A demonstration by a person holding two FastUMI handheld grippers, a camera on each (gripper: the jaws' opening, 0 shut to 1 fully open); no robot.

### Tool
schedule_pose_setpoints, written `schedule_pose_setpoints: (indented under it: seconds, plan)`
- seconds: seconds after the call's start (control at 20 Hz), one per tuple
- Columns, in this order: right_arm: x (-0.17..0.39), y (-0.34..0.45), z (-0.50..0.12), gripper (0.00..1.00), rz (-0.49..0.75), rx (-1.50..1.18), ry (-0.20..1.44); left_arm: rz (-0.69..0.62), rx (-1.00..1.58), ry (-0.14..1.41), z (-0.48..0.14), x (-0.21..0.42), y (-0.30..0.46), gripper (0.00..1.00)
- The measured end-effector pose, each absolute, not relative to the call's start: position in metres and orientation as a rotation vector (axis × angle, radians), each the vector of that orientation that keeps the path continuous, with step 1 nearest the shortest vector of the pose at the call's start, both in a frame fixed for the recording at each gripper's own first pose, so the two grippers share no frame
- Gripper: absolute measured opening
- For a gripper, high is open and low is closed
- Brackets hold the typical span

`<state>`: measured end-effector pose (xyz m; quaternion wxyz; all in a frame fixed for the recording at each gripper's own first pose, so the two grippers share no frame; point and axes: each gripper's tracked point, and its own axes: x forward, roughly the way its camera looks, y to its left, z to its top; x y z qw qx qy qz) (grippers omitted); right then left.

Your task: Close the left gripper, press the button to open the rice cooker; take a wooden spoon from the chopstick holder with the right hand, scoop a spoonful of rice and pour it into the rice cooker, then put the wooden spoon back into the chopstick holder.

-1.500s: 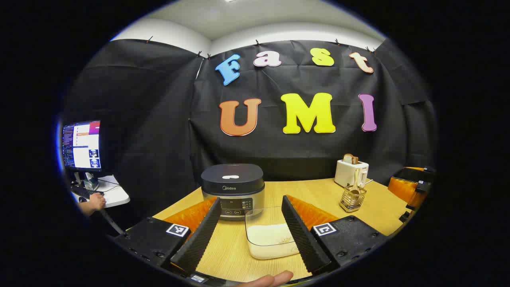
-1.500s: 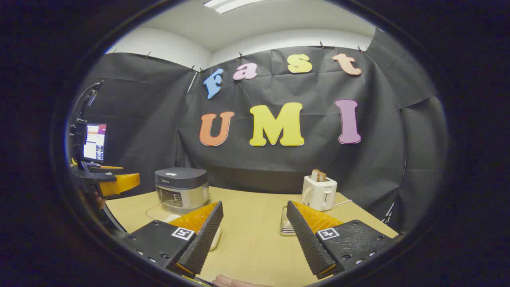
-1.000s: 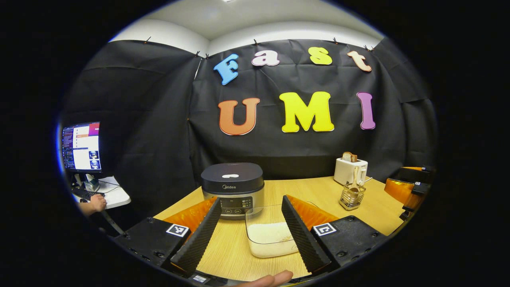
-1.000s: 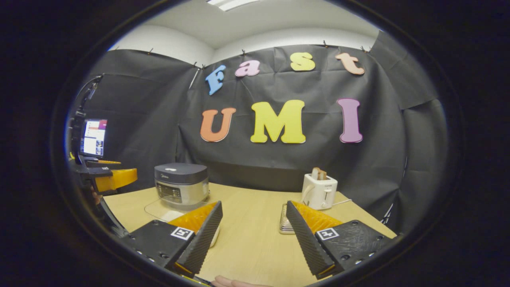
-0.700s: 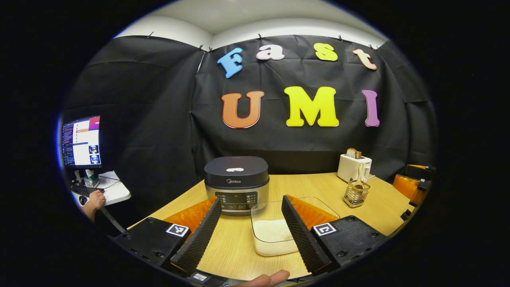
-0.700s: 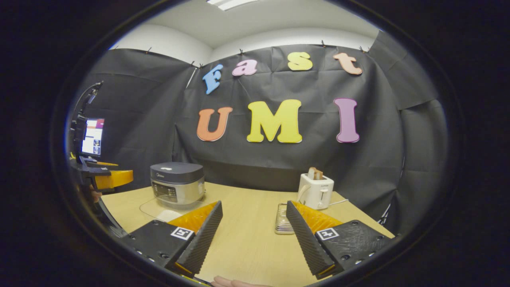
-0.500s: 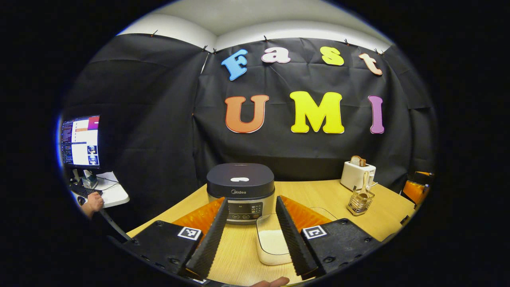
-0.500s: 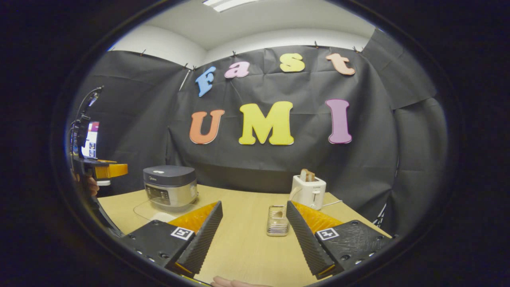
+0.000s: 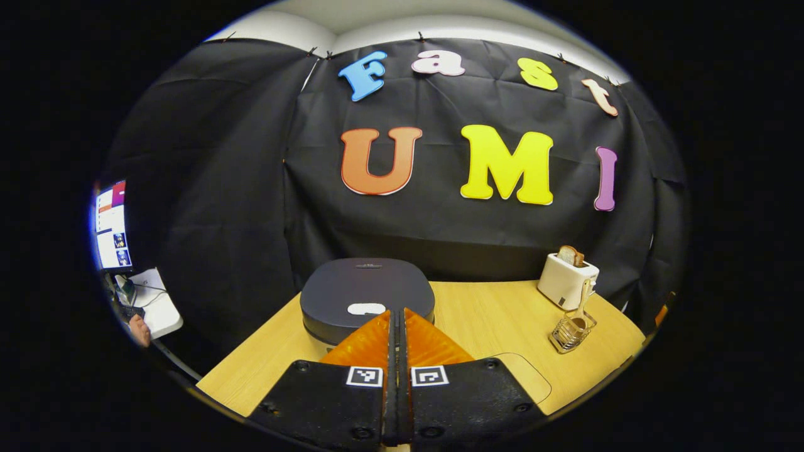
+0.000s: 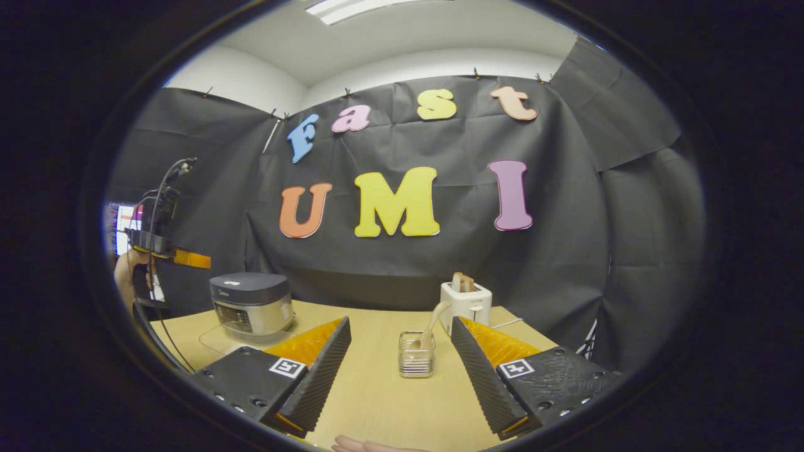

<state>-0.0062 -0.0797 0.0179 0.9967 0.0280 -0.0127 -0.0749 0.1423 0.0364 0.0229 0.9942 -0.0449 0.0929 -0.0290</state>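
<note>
Hovering over the rice cooker (image 9: 367, 295) lid, left tongs (image 9: 396, 312) pressed together.

I count one rice cooker (image 9: 367, 300) on the bench (image 9: 490, 314), lid down, with one pale button (image 9: 366, 308) on top of that lid. One toaster (image 9: 568, 280) at the far side, and one slice of bread (image 9: 570, 254) poking out of it. One chopstick holder (image 10: 416, 353), one wooden spoon (image 10: 431, 324) standing in it. One clear container (image 9: 524, 380), its edge peeking past my left gripper (image 9: 397, 312). One monitor (image 9: 111, 224) off to the side. Two grippers: that left one and my right gripper (image 10: 400, 344).
</note>
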Motion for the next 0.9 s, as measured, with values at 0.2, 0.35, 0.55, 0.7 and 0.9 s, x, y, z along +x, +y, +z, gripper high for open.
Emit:
schedule_pose_setpoints:
  seconds: [0.2, 0.35, 0.55, 0.7, 0.9]
  plan:
    - [-0.007, -0.097, 0.018, 0.96, -0.178, 0.083, -0.022, -0.038, -0.068, 0.278, 0.008, 0.189, 0.052, 0.03]
    - [-0.004, -0.107, 0.015, 0.96, -0.19, 0.106, -0.016, -0.028, -0.059, 0.336, -0.006, 0.216, 0.056, 0.02]
    - [0.002, -0.117, 0.007, 0.95, -0.205, 0.127, 0.008, -0.016, -0.053, 0.376, -0.023, 0.228, 0.061, 0.03]
    - [0.007, -0.118, 0.0, 0.96, -0.201, 0.146, 0.03, -0.018, -0.037, 0.385, -0.029, 0.229, 0.061, 0.03]
    - [0.011, -0.121, -0.004, 0.96, -0.205, 0.153, 0.046, -0.009, -0.022, 0.403, -0.033, 0.23, 0.063, 0.03]
